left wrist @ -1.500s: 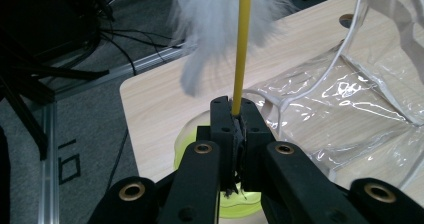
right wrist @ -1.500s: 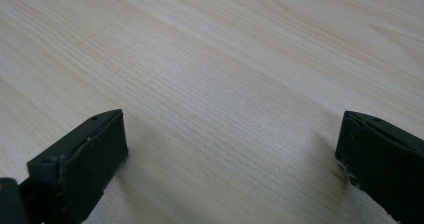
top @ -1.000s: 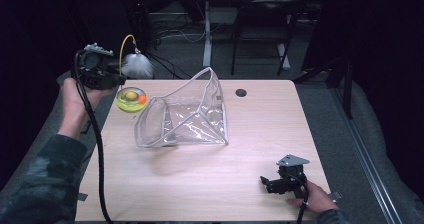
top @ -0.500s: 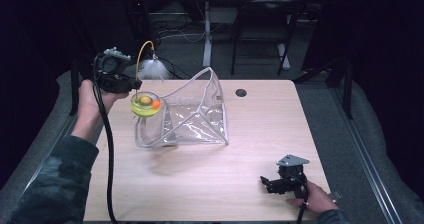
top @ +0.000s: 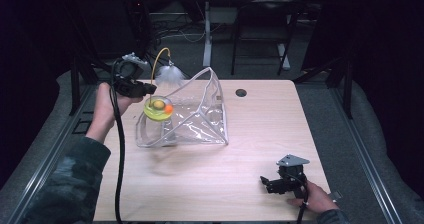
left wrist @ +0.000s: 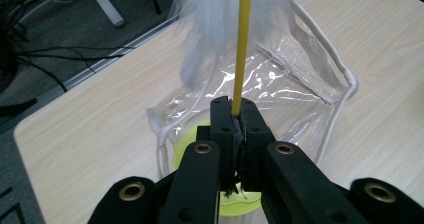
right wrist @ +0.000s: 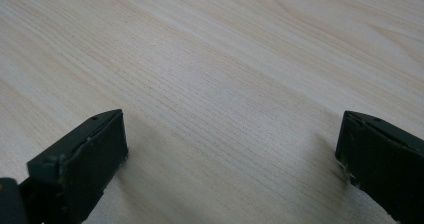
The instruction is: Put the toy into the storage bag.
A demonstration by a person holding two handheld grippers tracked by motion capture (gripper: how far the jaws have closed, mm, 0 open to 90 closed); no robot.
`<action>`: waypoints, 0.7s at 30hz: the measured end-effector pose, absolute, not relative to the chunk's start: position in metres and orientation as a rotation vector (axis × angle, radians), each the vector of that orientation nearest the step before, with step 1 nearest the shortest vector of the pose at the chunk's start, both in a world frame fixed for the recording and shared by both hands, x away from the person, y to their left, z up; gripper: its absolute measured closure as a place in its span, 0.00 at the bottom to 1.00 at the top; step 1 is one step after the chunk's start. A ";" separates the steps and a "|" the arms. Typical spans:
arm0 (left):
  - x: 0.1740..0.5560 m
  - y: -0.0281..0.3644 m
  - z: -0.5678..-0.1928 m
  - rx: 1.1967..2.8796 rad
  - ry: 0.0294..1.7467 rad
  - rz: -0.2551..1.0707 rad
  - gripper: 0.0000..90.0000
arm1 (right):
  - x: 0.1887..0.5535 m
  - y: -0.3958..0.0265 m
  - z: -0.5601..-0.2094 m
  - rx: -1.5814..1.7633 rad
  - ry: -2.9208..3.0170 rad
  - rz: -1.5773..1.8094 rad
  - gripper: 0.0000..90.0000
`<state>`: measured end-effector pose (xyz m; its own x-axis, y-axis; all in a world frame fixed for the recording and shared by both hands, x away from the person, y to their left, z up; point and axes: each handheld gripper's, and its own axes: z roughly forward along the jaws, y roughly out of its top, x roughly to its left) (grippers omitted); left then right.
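My left gripper point(top: 149, 89) is shut on the thin yellow stick point(left wrist: 242, 49) of a toy at the table's back left. The stick point(top: 158, 60) arcs up to a white feather tuft point(top: 167, 75). A yellow-green disc point(top: 158, 109) with a small orange ball hangs below the jaws, over the left rim of a clear plastic bag point(top: 197, 116). In the left gripper view the shut gripper point(left wrist: 235, 111) points at the feather tuft point(left wrist: 220, 19) and the bag point(left wrist: 280, 89). My right gripper point(top: 266, 182) rests open on the wood at the front right. Bare table lies between the right gripper point(right wrist: 235, 151) jaws.
A small black round piece point(top: 241, 92) lies on the table point(top: 260, 134) behind the bag. A cable point(top: 119, 149) trails from the left gripper along the forearm. Dark floor, chair legs and cables surround the table.
The left hand has carried the toy rightward and down, from off the table's left edge to over the bag's left rim. The right gripper has stayed put.
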<state>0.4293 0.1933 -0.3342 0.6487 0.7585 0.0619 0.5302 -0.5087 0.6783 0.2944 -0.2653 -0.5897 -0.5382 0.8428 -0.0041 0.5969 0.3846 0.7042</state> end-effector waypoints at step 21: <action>0.446 0.168 -0.384 2.346 0.988 0.409 0.98 | 0.294 -0.263 -0.591 1.274 2.264 0.991 0.00</action>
